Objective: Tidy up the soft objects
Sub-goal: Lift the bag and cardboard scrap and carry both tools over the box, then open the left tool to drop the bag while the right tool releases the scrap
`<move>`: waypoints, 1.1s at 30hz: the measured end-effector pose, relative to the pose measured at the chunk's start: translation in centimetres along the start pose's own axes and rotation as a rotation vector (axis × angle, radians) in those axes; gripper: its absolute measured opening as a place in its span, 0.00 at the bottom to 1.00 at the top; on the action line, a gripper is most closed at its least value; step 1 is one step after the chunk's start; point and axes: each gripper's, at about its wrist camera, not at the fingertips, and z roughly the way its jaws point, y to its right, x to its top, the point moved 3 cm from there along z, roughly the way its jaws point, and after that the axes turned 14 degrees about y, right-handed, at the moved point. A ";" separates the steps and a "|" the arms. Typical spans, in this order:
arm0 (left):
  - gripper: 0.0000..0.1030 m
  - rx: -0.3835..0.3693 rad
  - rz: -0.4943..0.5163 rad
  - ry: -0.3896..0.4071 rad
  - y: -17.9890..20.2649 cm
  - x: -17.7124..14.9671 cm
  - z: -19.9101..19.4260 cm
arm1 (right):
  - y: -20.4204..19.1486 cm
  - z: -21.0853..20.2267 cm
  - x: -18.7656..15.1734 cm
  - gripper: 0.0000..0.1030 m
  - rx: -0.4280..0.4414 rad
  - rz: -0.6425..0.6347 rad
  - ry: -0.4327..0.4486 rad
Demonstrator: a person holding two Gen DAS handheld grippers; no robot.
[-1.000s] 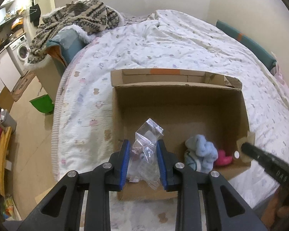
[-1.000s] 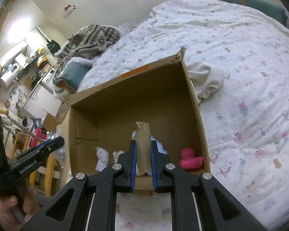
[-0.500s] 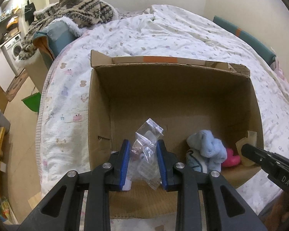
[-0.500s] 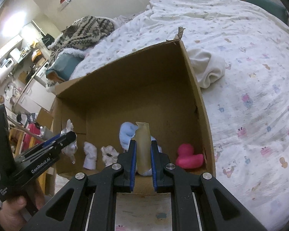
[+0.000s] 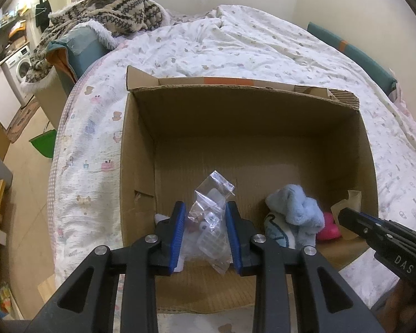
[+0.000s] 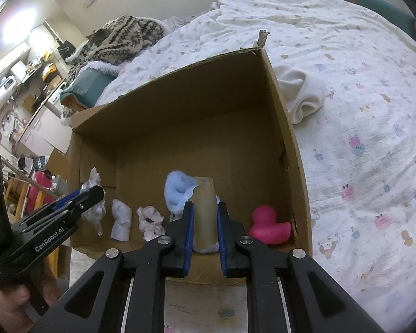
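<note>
An open cardboard box [image 5: 246, 127] [image 6: 180, 116] lies on the bed. My left gripper [image 5: 205, 216] is shut on a clear plastic bag [image 5: 212, 222] of small items, held over the box's near left part. My right gripper [image 6: 204, 216] is shut on a beige soft piece [image 6: 205, 211], held over the box's near right part. In the box lie a light blue plush [image 5: 294, 216] [image 6: 179, 191], a pink duck [image 6: 269, 227] [image 5: 328, 229] and two small white soft pieces [image 6: 120, 219] [image 6: 151, 219]. The right gripper shows in the left wrist view [image 5: 346, 216], the left one in the right wrist view [image 6: 94, 194].
A white cloth [image 6: 302, 94] lies on the bed beside the box's right wall. A patterned blanket [image 5: 108, 8] and a teal cushion [image 5: 83, 47] sit at the bed's far left. A green bin [image 5: 43, 143] stands on the floor at left.
Both grippers have moved forward and down, further over the box, each still holding its item. The box now looms larger in both views.
</note>
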 end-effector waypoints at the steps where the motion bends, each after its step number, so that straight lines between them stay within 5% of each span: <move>1: 0.25 0.000 0.002 0.000 0.0 0.0 0.0 | 0.0 0.1 0.0 0.16 0.000 0.001 -0.001; 19: 0.33 -0.008 0.015 0.003 0.4 0.0 -0.4 | 0.5 -0.2 0.0 0.22 0.019 0.014 -0.002; 26: 0.49 -0.005 0.018 0.019 0.6 0.0 -0.8 | 0.8 -0.8 0.1 0.32 0.029 0.027 0.014; 27: 0.50 -0.009 0.018 0.020 0.7 0.0 -0.9 | 0.8 -0.8 0.2 0.38 0.027 0.027 0.016; 29: 0.50 -0.012 0.012 0.020 0.6 0.1 -0.9 | 1.0 -1.1 0.3 0.73 0.030 0.041 0.031; 33: 0.50 -0.003 -0.002 0.024 0.5 0.2 -1.0 | 1.2 -1.2 0.6 0.74 0.015 0.040 0.048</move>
